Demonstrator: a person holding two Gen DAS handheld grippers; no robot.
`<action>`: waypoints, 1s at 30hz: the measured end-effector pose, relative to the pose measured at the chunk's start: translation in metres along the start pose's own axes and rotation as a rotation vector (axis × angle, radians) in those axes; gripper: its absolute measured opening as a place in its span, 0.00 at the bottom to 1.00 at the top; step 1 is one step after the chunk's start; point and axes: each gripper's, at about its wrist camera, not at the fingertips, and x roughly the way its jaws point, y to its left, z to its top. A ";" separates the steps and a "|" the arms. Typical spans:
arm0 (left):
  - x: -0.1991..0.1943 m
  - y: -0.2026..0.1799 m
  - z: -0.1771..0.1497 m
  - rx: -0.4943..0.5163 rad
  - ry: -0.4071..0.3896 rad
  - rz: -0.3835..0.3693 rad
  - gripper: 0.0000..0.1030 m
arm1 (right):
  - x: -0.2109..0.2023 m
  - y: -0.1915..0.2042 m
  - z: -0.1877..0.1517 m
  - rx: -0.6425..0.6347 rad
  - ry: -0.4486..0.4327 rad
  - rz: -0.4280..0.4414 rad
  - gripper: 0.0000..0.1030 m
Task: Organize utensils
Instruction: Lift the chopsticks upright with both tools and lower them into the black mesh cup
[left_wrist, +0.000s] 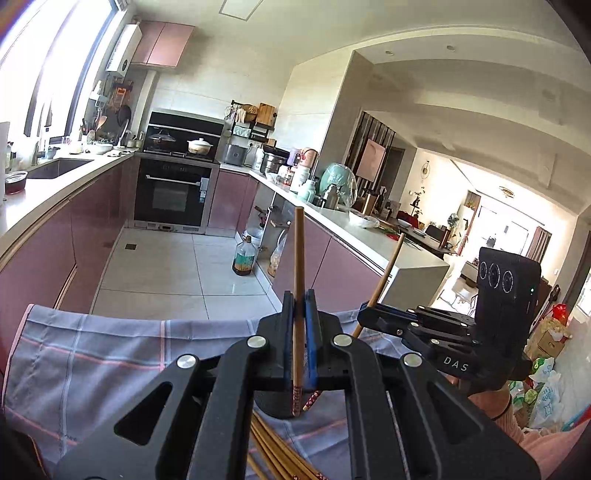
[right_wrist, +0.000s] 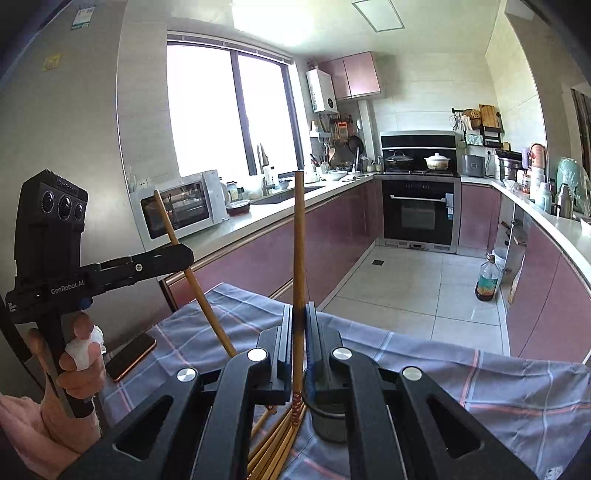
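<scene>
Chopsticks: left hand-held gripper (left_wrist: 300, 295) & right hand-held gripper (right_wrist: 300, 308) each clamp one chopstick (left_wrist: 298, 251).

You face a bright kitchen: mauve cabinets (right_wrist: 332, 229), a built-in oven (right_wrist: 419, 214), pale floor tiles (right_wrist: 402, 291), and a big window (right_wrist: 229, 110) pouring daylight over the sink counter (left_wrist: 55, 184).

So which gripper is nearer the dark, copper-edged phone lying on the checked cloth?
Left. The left gripper is raised over the side of the checked cloth where the dark, copper-edged phone lies, its hand just beside it. The right gripper is further right, above the dark round cup.
</scene>
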 end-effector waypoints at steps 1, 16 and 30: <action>0.003 -0.003 0.006 0.002 0.003 -0.007 0.06 | 0.000 -0.003 0.004 -0.004 -0.007 -0.007 0.05; 0.080 -0.024 0.022 0.048 0.145 0.039 0.06 | 0.045 -0.036 0.001 0.017 0.096 -0.060 0.05; 0.159 0.016 -0.018 0.012 0.299 0.075 0.07 | 0.092 -0.055 -0.022 0.082 0.270 -0.086 0.06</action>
